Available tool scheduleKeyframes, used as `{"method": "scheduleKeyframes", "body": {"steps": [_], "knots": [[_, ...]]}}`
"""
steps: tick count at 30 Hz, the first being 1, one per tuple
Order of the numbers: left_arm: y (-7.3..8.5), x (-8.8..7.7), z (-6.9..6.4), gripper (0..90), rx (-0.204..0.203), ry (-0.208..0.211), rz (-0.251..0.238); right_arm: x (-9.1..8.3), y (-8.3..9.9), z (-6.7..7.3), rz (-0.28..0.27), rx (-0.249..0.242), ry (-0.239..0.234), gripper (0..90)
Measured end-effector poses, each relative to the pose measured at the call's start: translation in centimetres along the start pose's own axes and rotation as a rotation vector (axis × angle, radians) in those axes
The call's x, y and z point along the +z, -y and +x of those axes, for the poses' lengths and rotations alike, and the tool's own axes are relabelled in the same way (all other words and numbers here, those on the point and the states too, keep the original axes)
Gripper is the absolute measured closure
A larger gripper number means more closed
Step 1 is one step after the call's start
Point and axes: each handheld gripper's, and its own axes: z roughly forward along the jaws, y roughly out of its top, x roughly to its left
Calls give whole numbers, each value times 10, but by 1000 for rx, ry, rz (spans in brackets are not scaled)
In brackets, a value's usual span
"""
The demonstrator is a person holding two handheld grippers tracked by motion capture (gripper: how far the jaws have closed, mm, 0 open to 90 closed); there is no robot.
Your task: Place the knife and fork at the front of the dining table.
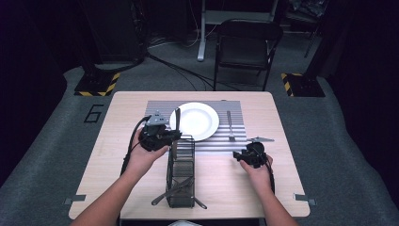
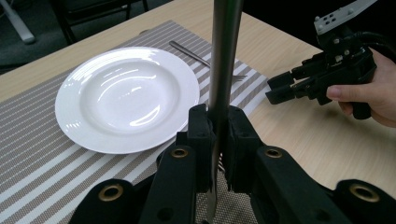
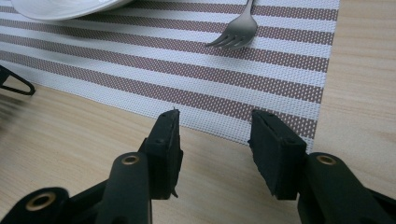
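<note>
My left gripper [image 1: 175,136] [image 2: 217,135] is shut on the shaft of a metal utensil [image 2: 223,56] [image 1: 177,117], which stands upright above the far end of a black wire caddy [image 1: 181,172]. Just beyond it a white plate [image 1: 194,121] [image 2: 126,98] lies on a striped placemat [image 1: 211,143] [image 2: 37,140] [image 3: 187,70]. A fork [image 1: 230,125] [image 2: 196,55] [image 3: 236,32] lies on the mat to the plate's right. My right gripper [image 1: 237,155] [image 3: 215,140] [image 2: 285,88] rests low over the wood by the mat's front right corner, open, with nothing between its jaws.
The caddy holds more cutlery [image 1: 176,188] near the table's front edge. A folding chair [image 1: 247,44] stands beyond the far side of the wooden table [image 1: 282,188]. Bare wood lies to the right of the mat and the caddy.
</note>
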Motion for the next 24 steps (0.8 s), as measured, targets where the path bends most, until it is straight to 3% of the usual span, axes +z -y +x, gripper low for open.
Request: {"method": "scheduleKeyframes", "body": {"steps": [7,24], "knots": [[-8,-6,0,825,-2,1,-46,1,0,1,5,-1,-3,527],[-32,-22,0,825,-1,-5,-89,1,0,1,5,-4,-9,528]]}}
